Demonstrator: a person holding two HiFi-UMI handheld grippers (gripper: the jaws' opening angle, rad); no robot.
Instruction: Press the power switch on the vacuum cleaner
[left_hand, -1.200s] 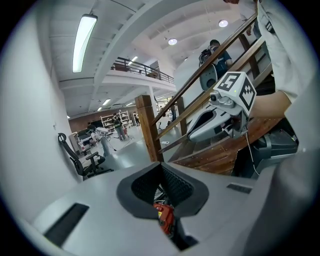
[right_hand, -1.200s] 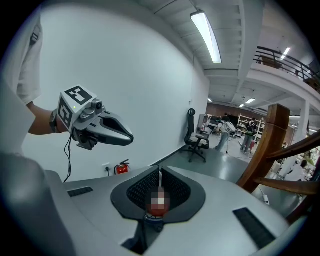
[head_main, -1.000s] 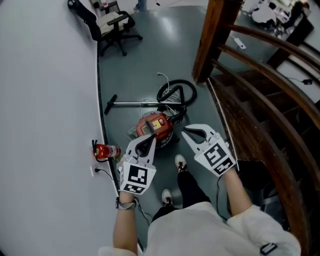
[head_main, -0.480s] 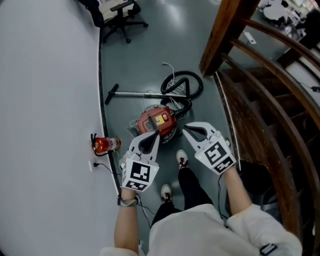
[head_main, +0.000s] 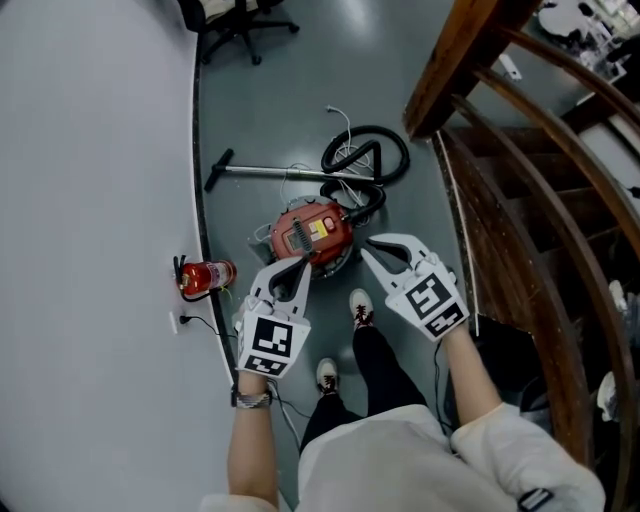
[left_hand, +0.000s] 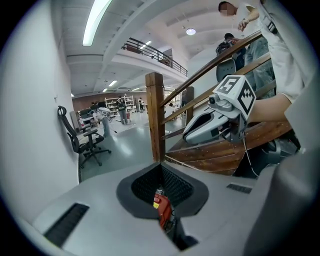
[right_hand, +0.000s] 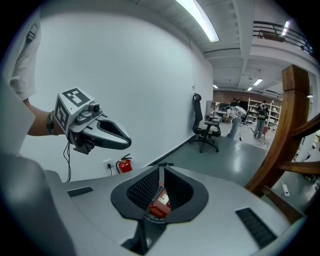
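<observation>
Since neither gripper touches the red vacuum cleaner (head_main: 312, 235), which lies on the floor (head_main: 280, 100) just ahead of the person's feet, the step in hand looks like the approach. Next, one tip must come down onto the switch, too small to pick out here. Left gripper (head_main: 303, 262) and right gripper (head_main: 366, 245) slant downward side by side, jaws together and empty.

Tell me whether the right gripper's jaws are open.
No: the right gripper has its tips together, and the red vacuum cleaner shows only through the gap behind them.
</observation>
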